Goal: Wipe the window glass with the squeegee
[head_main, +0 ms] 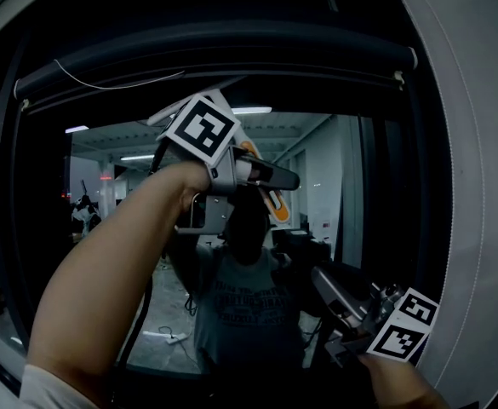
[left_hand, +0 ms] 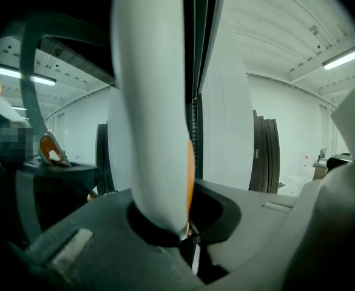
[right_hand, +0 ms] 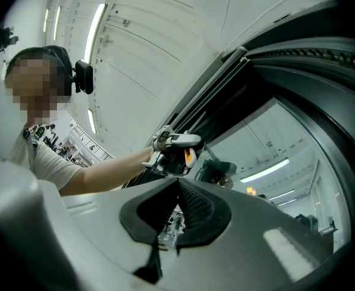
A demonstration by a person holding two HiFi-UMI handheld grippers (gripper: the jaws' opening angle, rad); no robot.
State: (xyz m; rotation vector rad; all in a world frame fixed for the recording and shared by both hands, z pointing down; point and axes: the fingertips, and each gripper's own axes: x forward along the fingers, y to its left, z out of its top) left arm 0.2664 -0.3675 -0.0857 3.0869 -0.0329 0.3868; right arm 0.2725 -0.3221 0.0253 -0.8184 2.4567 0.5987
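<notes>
left gripper [head_main: 278, 177]: head view first, it's up high on the outstretched left arm, marker cube facing the camera, claw clamped on the squeegee [head_main: 276, 204]
squeegee: white and orange handle poking down out of that claw, near the top of the window glass [head_main: 317, 156], a bit below the rolled blind [head_main: 214, 58]; can't tell if it touches the pane
window glass: dark and mirror-like (you can see the person's torso reflected in it)
right gripper [head_main: 327, 285]: low at the right, well apart from the squeegee, pointing up and left
left claw: in the left gripper view the pads are squeezed tight on the squeegee [left_hand: 156, 120], its white handle standing upright in frame with an orange strip down the right edge
right claw: in the right gripper view the right gripper [right_hand: 177, 183] has its pads meeting at the tips, nothing pinched between them
further off, same view: the left gripper [right_hand: 178, 142] sits on the end of the bare forearm, orange bit of the squeegee [right_hand: 190, 156] under it, close to the window glass [right_hand: 274, 144]
</notes>
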